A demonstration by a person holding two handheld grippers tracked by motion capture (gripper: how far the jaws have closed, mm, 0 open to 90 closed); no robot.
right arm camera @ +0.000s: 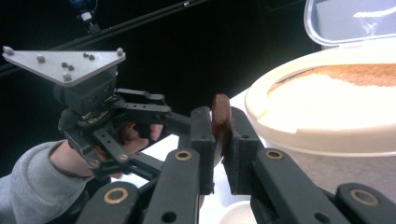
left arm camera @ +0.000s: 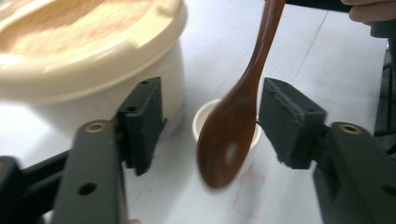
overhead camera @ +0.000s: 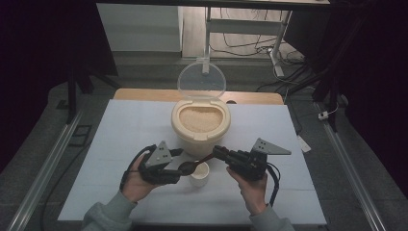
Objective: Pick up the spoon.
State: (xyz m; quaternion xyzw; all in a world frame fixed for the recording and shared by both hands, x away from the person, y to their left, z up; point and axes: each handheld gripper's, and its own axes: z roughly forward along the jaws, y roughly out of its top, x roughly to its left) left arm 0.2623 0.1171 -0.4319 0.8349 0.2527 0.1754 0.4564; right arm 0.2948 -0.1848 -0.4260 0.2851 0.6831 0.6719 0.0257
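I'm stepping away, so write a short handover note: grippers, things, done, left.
Right gripper: shut on the wooden spoon handle.
Left gripper: open, jaws either side of the spoon bowl, not pressing.
Spoon bowl is empty, above the small white cup.
Rice container stands behind, lid up, full.
Done: spoon in the right gripper.
Left, probably: scoop rice into the cup.
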